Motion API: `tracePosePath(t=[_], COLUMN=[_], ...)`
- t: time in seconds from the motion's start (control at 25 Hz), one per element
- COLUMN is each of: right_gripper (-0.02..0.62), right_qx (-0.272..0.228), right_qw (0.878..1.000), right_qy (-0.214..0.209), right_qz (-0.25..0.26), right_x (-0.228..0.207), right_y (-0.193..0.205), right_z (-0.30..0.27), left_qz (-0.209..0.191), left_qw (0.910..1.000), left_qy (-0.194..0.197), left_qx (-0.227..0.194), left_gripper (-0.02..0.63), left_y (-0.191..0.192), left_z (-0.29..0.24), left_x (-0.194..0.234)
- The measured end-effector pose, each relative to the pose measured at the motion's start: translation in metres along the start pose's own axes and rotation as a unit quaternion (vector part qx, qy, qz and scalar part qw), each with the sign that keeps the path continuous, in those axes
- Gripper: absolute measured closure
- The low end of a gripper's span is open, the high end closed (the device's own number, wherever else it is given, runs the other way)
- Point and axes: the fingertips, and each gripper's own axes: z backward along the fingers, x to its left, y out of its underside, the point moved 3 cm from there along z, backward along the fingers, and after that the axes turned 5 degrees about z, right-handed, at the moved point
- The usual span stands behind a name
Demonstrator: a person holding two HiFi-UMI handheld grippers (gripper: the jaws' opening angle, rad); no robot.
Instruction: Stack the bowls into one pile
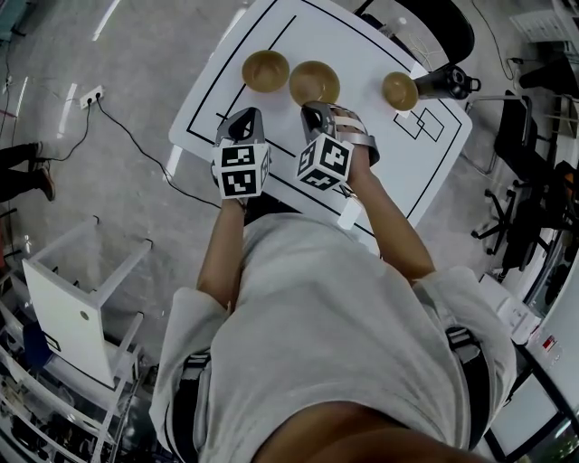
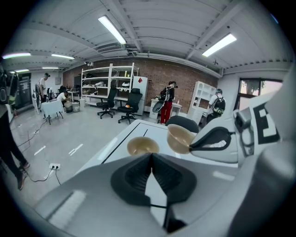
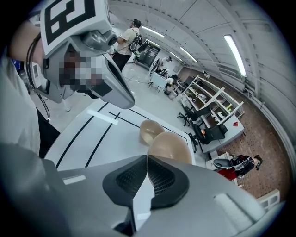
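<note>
**Right gripper pinches the middle bowl's rim; left gripper clenched and empty**

Three tan bowls are spread across the far part of a white table (image 1: 366,56) marked with black lines. The left bowl (image 1: 265,70) rests upright on the table. The middle bowl (image 1: 314,82) is just beside it, their rims close together in the head view. The right bowl (image 1: 400,90) stands well apart from both, near the table's right edge, with a dark object (image 1: 445,82) next to it.

The right gripper (image 3: 147,157) is closed on the near rim of the middle bowl, which juts out just past its tips. The left gripper view shows this bowl tilted, its hollow turned toward the left bowl, and it appears raised off the table.

The left gripper (image 2: 151,155) has its jaws pressed fully together with nothing between them. It hovers over the table on the near side of the left bowl, pointing toward it without touching it.

The two grippers are side by side over the table's near half, their marker cubes close together. A black chair (image 1: 434,23) stands beyond the table's far edge.
</note>
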Motion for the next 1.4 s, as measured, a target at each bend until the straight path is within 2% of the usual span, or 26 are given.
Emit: tracePosePath(t=[0.24,0.48,0.76,0.92,1.4], right_gripper=[0.581,0.581,0.581,0.580,0.580], right_qx=[-0.004,0.000,0.021,0.023,0.038], right_qw=[1.000,1.000,0.999,0.998,0.998], right_qy=[-0.006,-0.017,-0.027,-0.040,-0.048], right_qz=[0.005,-0.001,-0.028,-0.048,-0.004], right_x=[-0.003,-0.004,-0.009,-0.005,-0.001], right_y=[-0.021,-0.043,-0.049,-0.053,-0.078], right_z=[-0.011,-0.018,-0.029,-0.038,-0.066], left_qz=[0.000,-0.010,-0.042,-0.042,-0.024], left_qw=[1.0000,0.9996,0.9978,0.9972,0.9970], left_qy=[-0.001,0.015,0.042,0.045,0.050], left_qx=[0.002,0.019,0.031,0.041,0.053], left_gripper=[0.603,0.603,0.603,0.603,0.603], left_y=[-0.011,-0.015,-0.022,-0.016,-0.010], left_z=[-0.019,-0.041,-0.064,-0.074,-0.087], left_x=[0.028,0.047,0.055,0.067,0.096])
